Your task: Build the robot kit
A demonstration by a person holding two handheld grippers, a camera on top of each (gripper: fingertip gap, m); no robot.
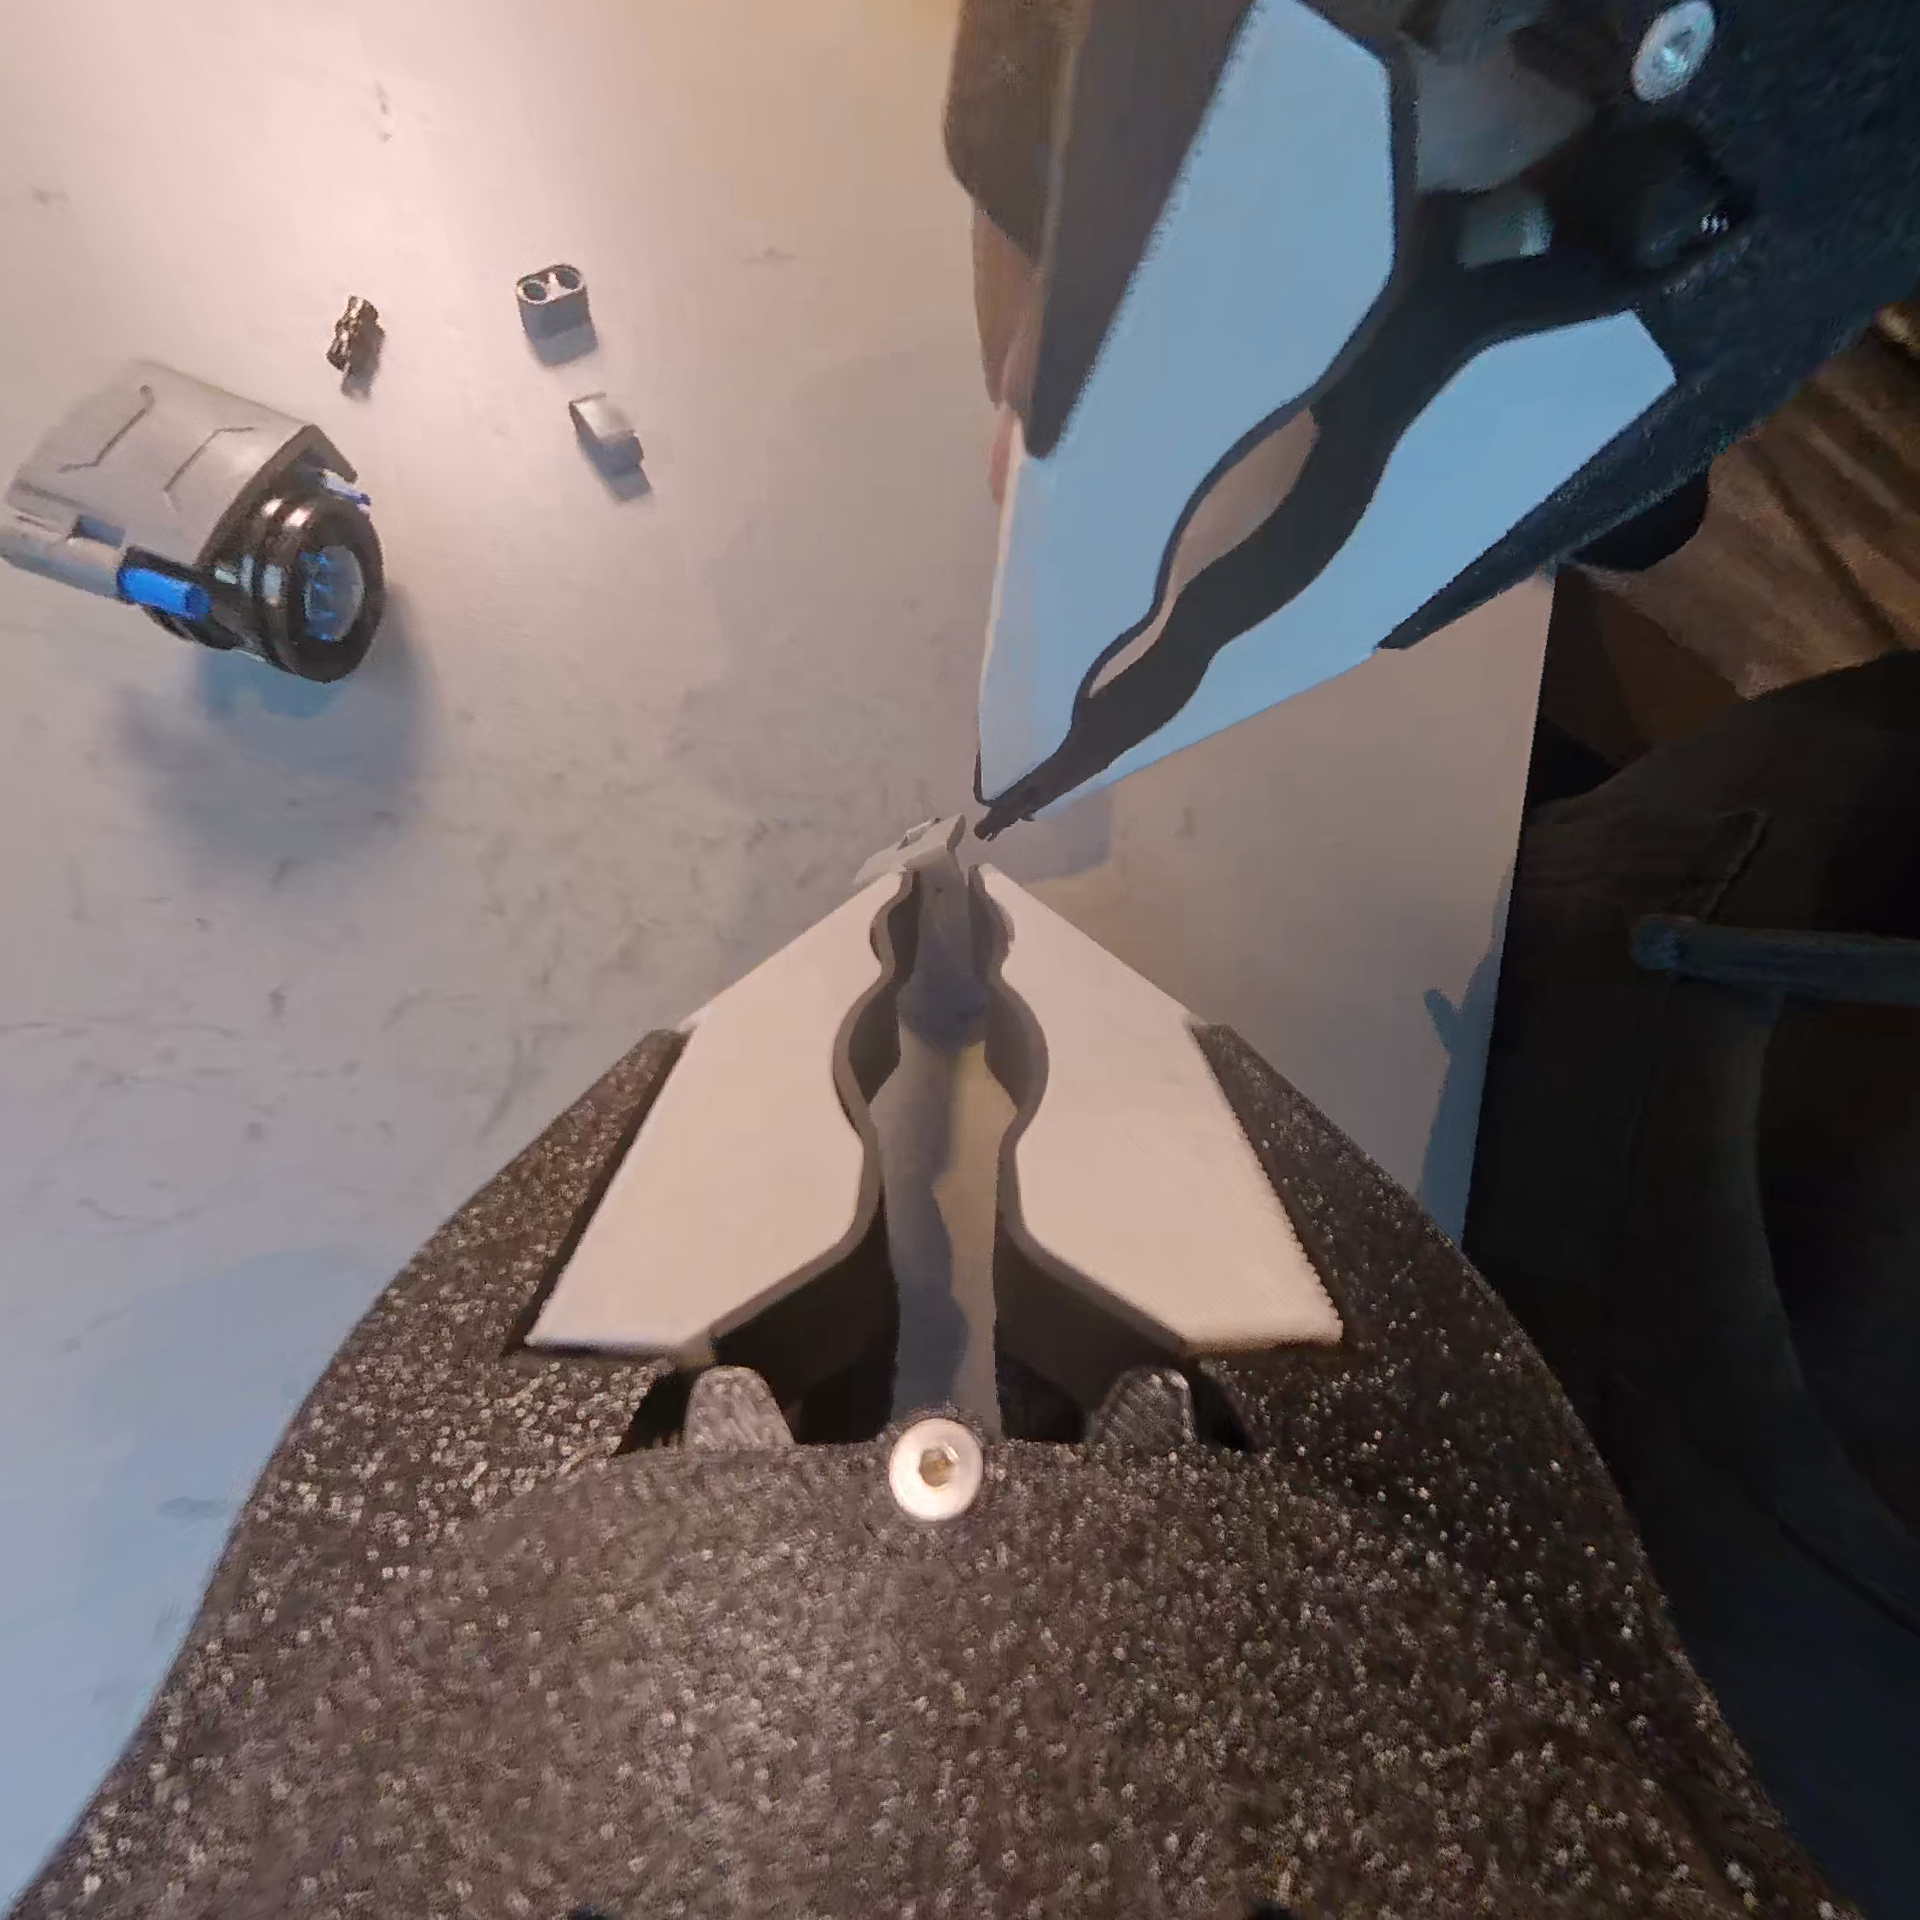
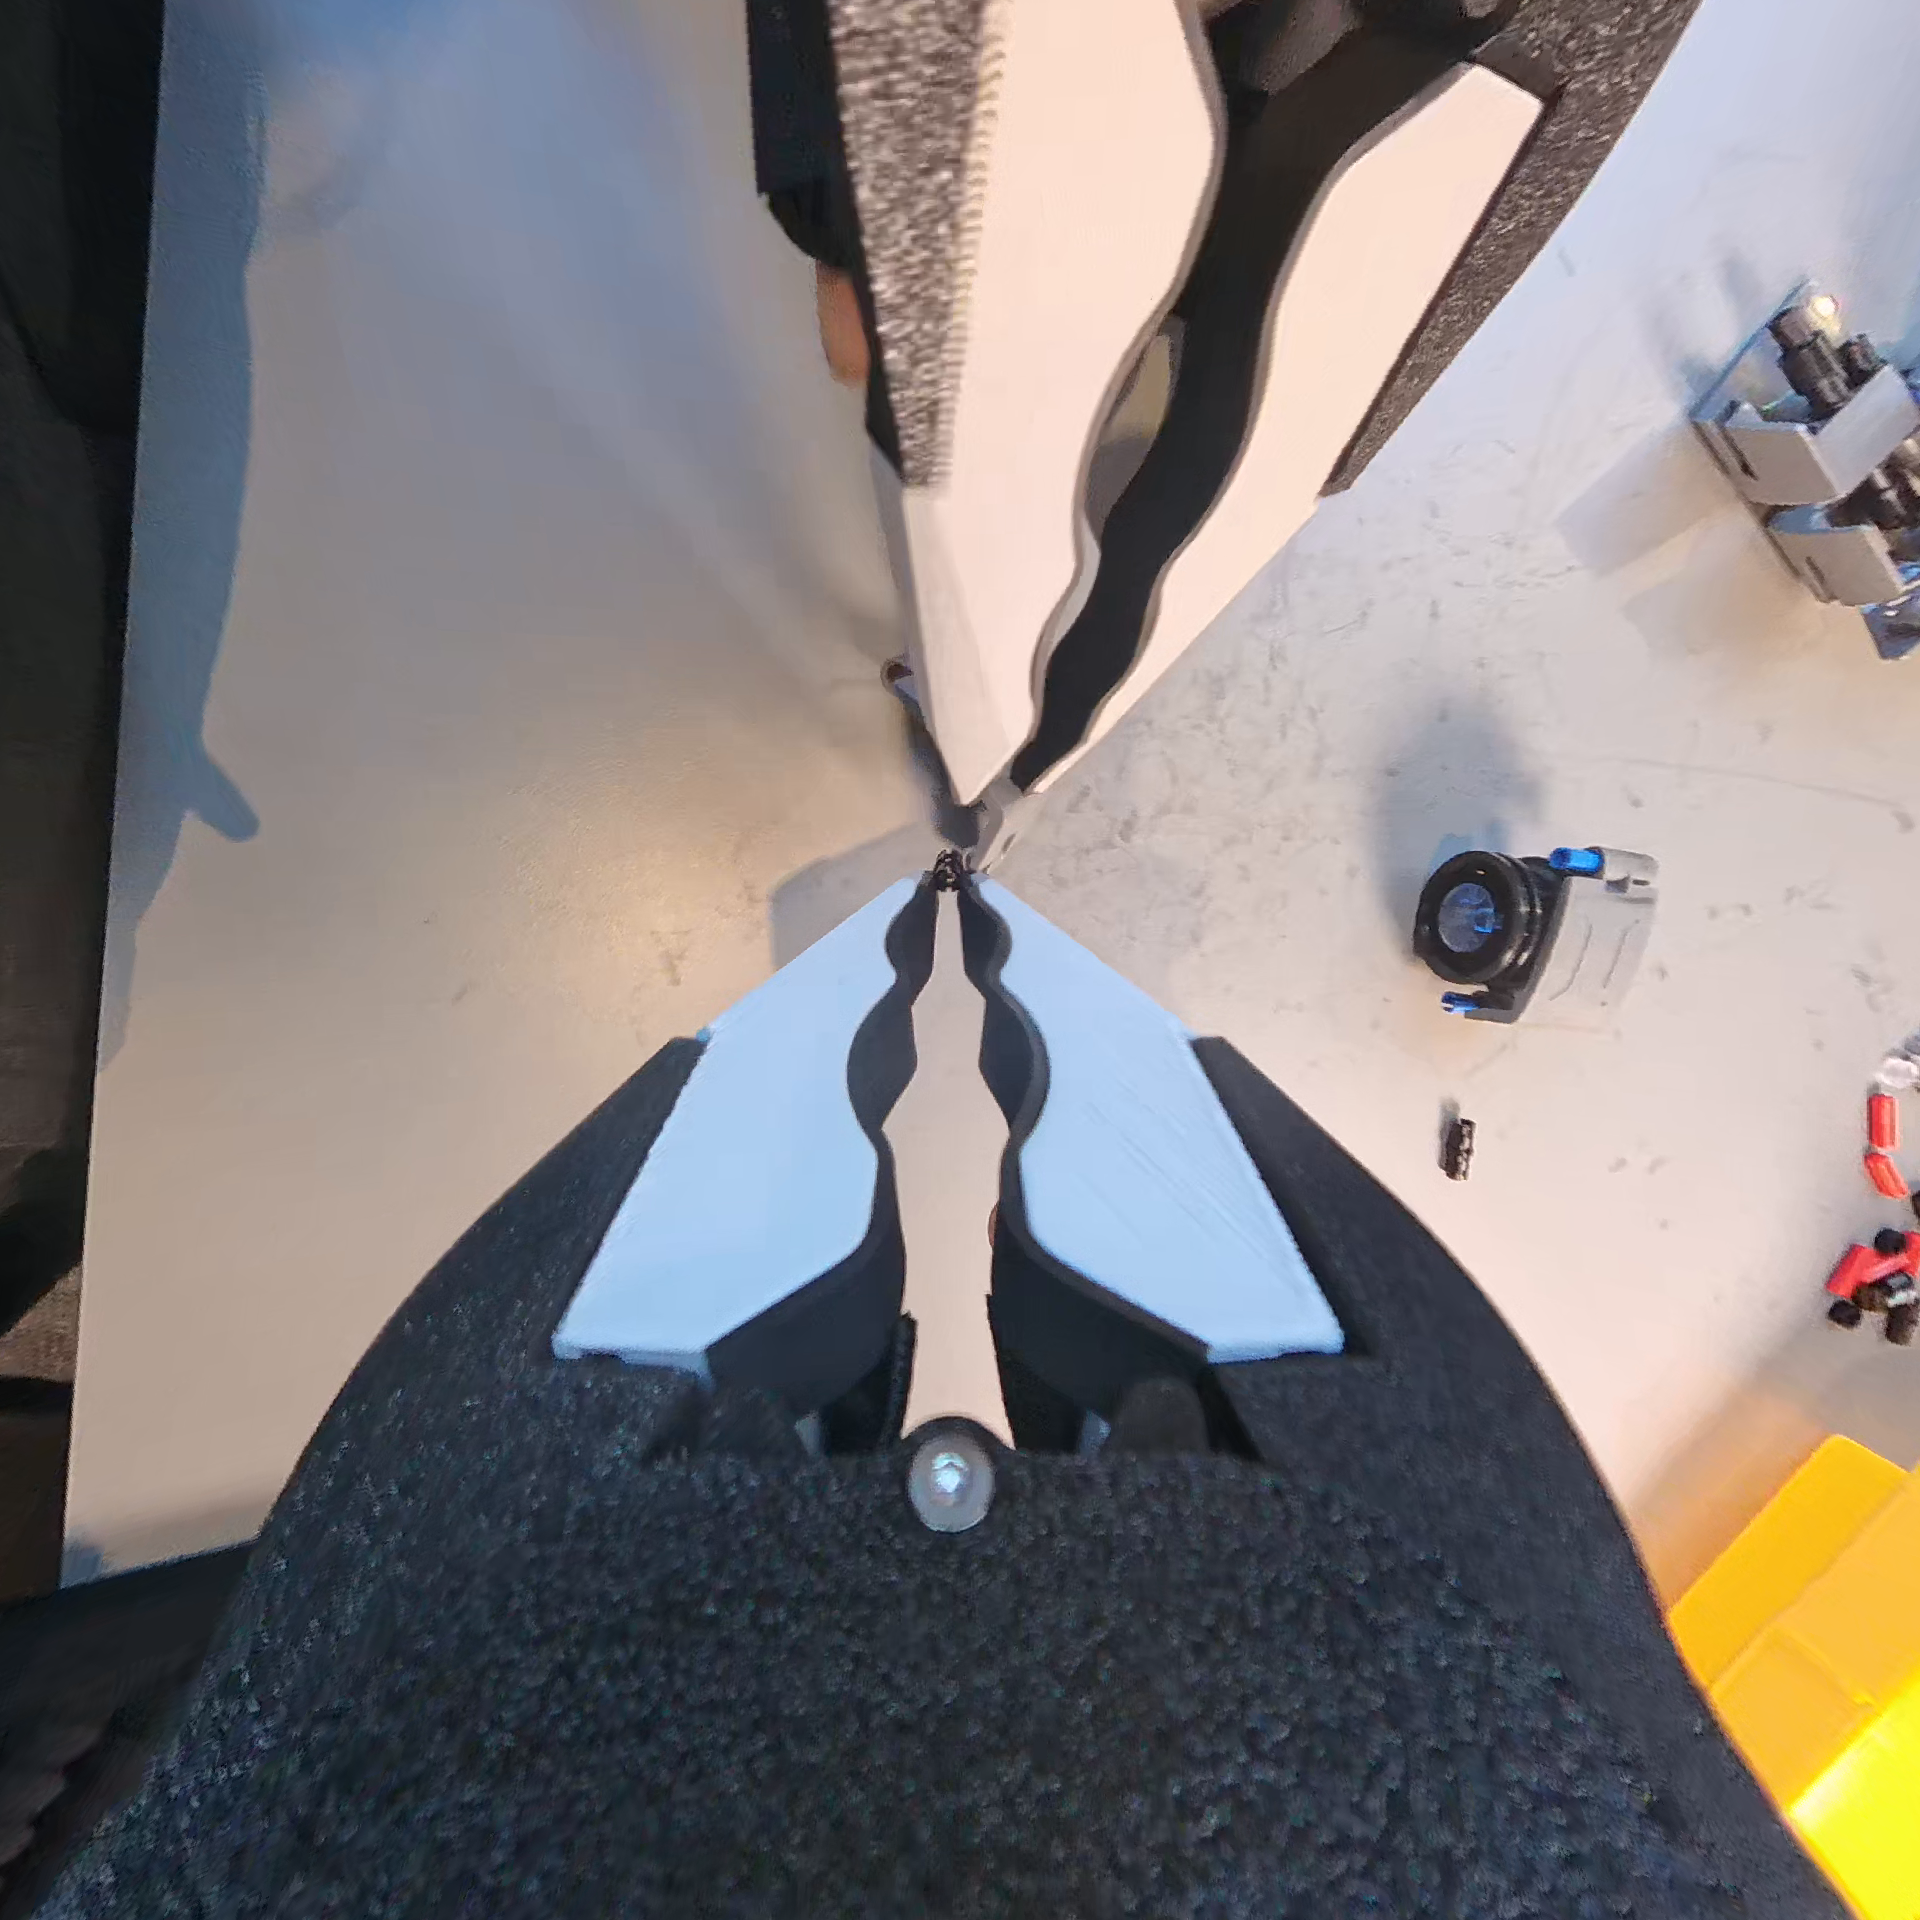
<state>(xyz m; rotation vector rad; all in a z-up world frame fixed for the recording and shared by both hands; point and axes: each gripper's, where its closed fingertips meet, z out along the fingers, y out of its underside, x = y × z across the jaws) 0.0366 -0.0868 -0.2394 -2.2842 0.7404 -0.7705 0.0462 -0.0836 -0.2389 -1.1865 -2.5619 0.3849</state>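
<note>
Two hand-held grippers are brought tip to tip above a pale desk [image 1: 520, 935]. The left hand-held gripper [image 1: 940, 868] is clenched on a small grey clip-like part [image 1: 920, 842], which is pinched at the very tips and juts out just past them. The right hand-held gripper [image 2: 948, 883] is closed on a tiny black piece [image 2: 948, 871]; what that piece is cannot be told, since it is very small and partly hidden by the fingertips. In the left wrist view the black piece is seen just beside the grey part, perhaps touching it. Well apart from the tips, a grey housing with a black lens ring and blue tabs [image 1: 208, 540] is laid on its side on the desk. Near it three small loose parts are scattered: a dark ribbed piece [image 1: 355, 330], a grey block with two holes [image 1: 556, 301] and a small dark grey cap [image 1: 605, 428]. In the right wrist view a grey assembly with black cylinders [image 2: 1829, 436] is seen at the far edge of the desk, red and black small parts [image 2: 1875, 1278] are seen at the right border, and a yellow bin [image 2: 1818, 1662] is placed at the lower right corner.
</note>
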